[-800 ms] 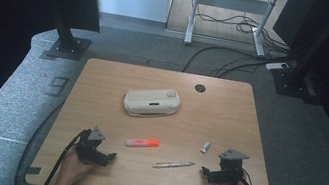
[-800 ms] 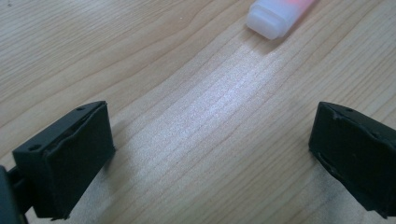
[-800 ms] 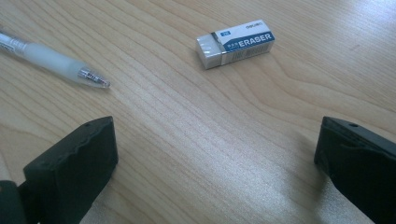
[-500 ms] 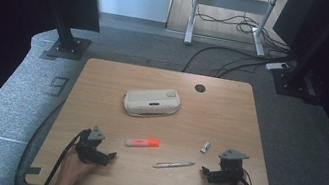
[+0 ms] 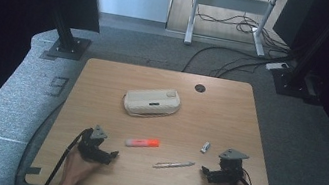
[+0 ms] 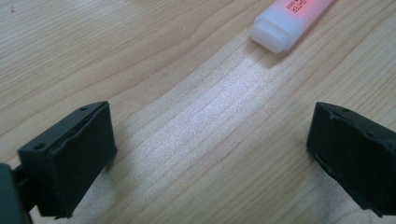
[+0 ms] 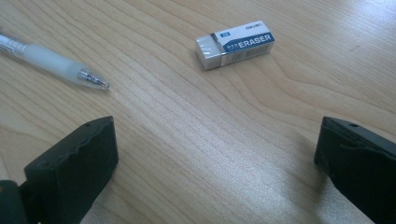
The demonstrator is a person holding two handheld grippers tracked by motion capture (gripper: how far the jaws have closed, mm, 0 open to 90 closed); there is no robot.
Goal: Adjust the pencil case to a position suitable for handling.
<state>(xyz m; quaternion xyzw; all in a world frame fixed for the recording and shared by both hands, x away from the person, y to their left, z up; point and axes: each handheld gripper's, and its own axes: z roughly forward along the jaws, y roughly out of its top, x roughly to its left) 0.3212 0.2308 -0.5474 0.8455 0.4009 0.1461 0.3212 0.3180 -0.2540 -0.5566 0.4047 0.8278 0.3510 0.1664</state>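
Orange highlighter [image 5: 142, 142] flat; white pen [image 5: 173, 165], eraser [image 5: 205, 147] nearby, seemingly untouched

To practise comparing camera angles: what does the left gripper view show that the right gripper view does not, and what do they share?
The left gripper view alone shows the capped end of the orange highlighter, lying beyond the open jaws of the left gripper. The right gripper view alone shows the white eraser and the pen tip, ahead of the right gripper. Both share the wooden table and two black jaws standing wide apart with nothing between them.
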